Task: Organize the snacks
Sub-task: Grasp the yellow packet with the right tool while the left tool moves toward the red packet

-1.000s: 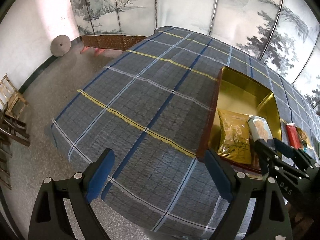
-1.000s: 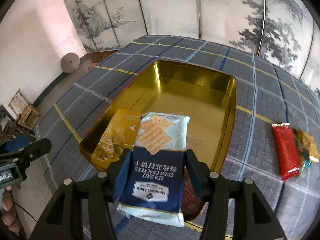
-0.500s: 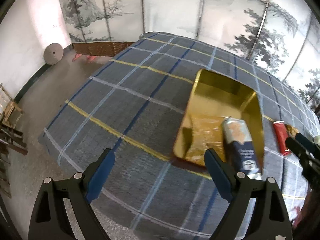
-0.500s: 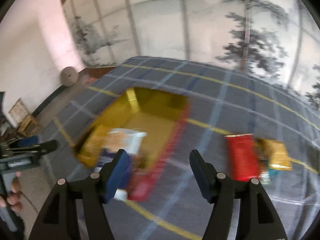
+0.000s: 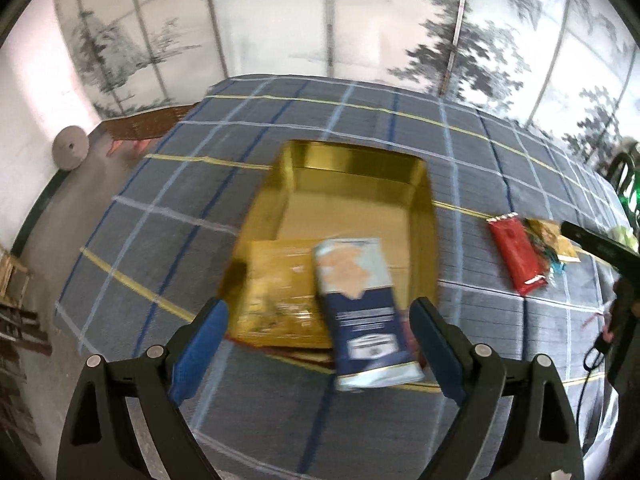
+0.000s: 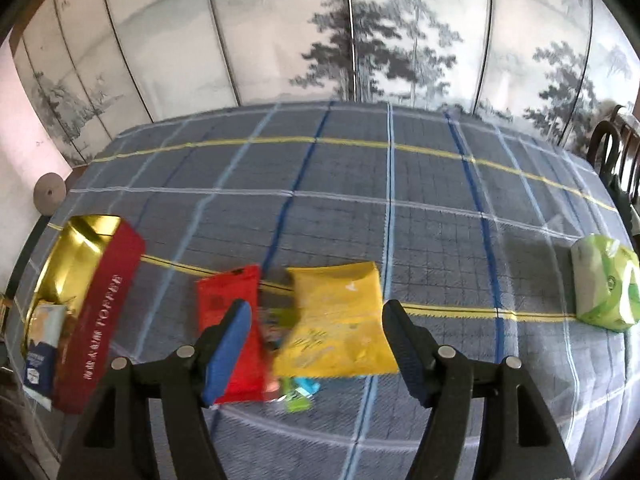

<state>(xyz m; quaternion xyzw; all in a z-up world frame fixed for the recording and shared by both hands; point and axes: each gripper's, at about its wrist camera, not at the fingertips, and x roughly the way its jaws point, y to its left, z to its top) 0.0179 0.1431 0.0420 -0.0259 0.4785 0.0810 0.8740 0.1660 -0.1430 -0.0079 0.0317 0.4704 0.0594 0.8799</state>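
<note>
Right gripper (image 6: 316,340) was spread and empty. Its jaws had just been opening, with nothing between them. It hung over the loose pile right of the gold tin (image 6: 80,248).

Left gripper (image 5: 320,344) was wide open too, holding nothing, and hovered over the tin's near end.

Where things sat, relative to the tin:
- Cracker pack (image 5: 360,312) lay in the near right corner, its dark blue end sticking out over the near rim onto the plaid cloth (image 5: 360,128).
- Gold pouch (image 5: 280,288) lay inside on the near left, touching the cracker pack.
- Red packet (image 6: 236,320), yellow pouch (image 6: 340,320) and some small wrappers, too blurred to identify, lay right of the tin on the cloth.
- Green pack (image 6: 604,284) sat well to the right.

Risks:
- Cracker pack looked half-supported. A bump from the left gripper could tip it out over the rim.
- Red packet and yellow pouch sat edge to edge over the small wrappers. Closing there could pinch two items or drag the small ones along.
- Both views were smeared, so alignment would be hard to judge.

Orientation:
- Cracker pack's long axis ran near-to-far along the tin, cracker picture end toward the far wall.
- Red packet's long axis ran roughly the same way.
- Yellow pouch was squarer, slightly skewed.
</note>
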